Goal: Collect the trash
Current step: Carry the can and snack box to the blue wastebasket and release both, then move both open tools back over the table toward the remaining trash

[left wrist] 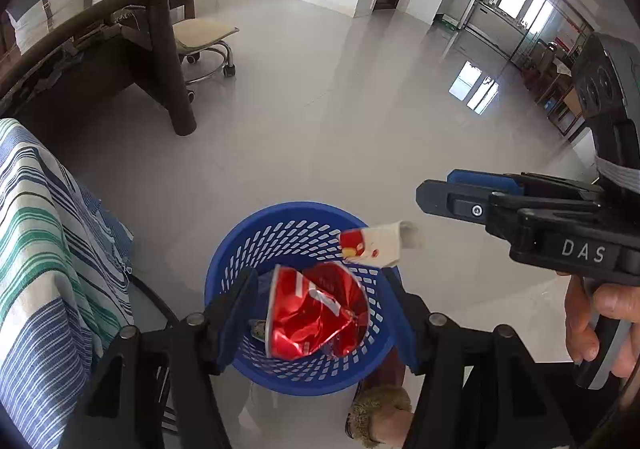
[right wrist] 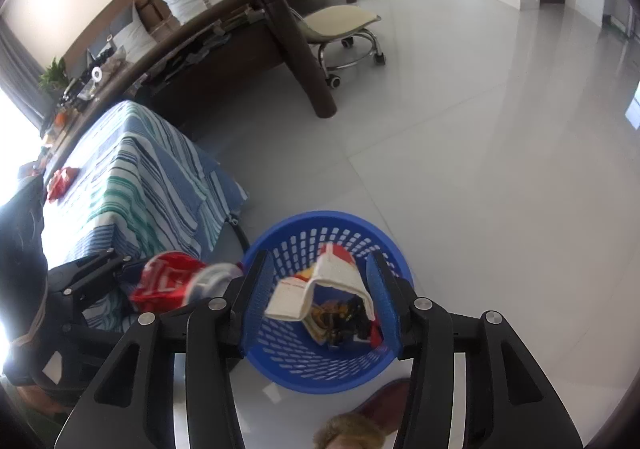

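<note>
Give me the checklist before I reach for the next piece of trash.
1. Blue basket upright under both grippers: ok.
2. Left gripper clear of the red wrapper: ok, wrapper loose over the basket.
3. Right gripper clear of the white carton: ok.
4. Carton lands inside: cannot tell, it is near the rim.
5. All trash collected: not ok, second red wrapper lies on the striped cloth.

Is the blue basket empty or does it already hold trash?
Not empty: the right wrist view shows a dark printed wrapper lying at the bottom of the blue basket.
</note>
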### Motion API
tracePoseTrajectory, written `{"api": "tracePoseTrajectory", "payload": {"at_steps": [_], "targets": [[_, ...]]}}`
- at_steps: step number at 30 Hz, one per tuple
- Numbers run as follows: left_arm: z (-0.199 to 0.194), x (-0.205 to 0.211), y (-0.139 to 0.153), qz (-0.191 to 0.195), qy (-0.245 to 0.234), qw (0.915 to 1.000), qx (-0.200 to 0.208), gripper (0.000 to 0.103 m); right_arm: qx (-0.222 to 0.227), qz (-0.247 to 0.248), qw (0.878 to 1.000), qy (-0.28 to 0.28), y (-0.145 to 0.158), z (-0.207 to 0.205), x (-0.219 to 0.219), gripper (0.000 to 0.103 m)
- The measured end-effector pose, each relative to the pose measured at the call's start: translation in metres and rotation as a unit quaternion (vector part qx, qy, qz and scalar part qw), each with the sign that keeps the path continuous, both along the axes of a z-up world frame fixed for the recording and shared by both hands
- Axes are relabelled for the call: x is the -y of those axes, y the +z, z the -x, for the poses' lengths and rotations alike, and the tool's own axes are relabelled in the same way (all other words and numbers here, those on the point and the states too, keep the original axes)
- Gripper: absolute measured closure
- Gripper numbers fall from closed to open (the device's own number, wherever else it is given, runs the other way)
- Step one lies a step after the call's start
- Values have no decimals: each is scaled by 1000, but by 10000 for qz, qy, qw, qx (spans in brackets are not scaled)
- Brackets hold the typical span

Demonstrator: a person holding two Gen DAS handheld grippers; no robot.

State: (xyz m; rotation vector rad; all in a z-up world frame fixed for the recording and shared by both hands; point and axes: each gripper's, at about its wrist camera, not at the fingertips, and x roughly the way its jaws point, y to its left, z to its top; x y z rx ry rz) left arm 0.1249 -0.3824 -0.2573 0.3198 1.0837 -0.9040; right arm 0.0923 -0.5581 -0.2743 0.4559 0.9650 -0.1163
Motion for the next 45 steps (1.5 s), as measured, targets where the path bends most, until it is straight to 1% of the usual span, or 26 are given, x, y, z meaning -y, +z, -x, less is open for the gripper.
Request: {"api": "tracePoseTrajectory", "payload": {"at_steps": [2, 4, 7, 9, 10, 11, 15, 18, 20, 24, 26, 29, 32, 37, 39, 41, 43, 45], "targets": [[0, 0, 0, 42, 65, 10000, -29, 40, 23, 5, 10000, -62, 1, 2, 2, 48], [-1, -5, 5, 143, 152, 9998, -62, 40, 83, 9, 9998, -153, 4, 4, 5, 44], [2, -16, 20, 264, 266, 9993, -7, 40, 176, 108, 9994, -264, 11, 9, 7, 35], [8, -29, 34, 309, 335, 9989, 67, 40, 232, 280, 9988, -314, 18, 10, 5, 22], [12, -38, 41, 362, 363, 9986, 116, 40, 254, 389, 9984, -332, 21, 12, 3, 18], [16, -47, 49, 408, 396, 9982, 168, 40, 278, 514, 9977, -344, 25, 12, 0, 14], [37, -97, 76, 439, 538, 9969, 382, 40, 386, 912, 9946, -295, 38, 12, -19, 8], [46, -146, 84, 359, 771, 9948, 551, 40, 563, 1128, 9919, -145, 49, 10, -47, 6], [46, -180, 82, 246, 1040, 9924, 618, 40, 712, 1167, 9906, 70, 55, 6, -72, 5], [34, -252, 77, -85, 1676, 9825, 812, 40, 1017, 1254, 9841, 742, 66, -10, -138, 5], [20, -288, 73, -235, 2033, 9755, 802, 40, 1155, 1319, 9777, 1157, 69, -19, -176, 5], [4, -337, 71, -332, 2483, 9642, 868, 40, 1277, 1387, 9667, 1731, 70, -32, -232, 5], [-16, -375, 68, -442, 2795, 9544, 946, 40, 1300, 1340, 9564, 2244, 65, -43, -282, 5], [-55, -419, 57, -538, 3117, 9442, 923, 40, 1212, 1531, 9328, 3029, 49, -51, -357, 5], [-72, -429, 52, -532, 3208, 9415, 890, 40, 1187, 1630, 9239, 3253, 44, -52, -378, 5], [-94, -440, 52, -481, 3368, 9359, 916, 40, 1185, 1699, 9170, 3409, 40, -52, -391, 5], [-119, -453, 51, -472, 3646, 9257, 886, 40, 1166, 1744, 9133, 3492, 36, -55, -397, 5], [-144, -464, 51, -412, 3971, 9125, 889, 40, 1115, 1758, 9124, 3525, 32, -57, -400, 5]]}}
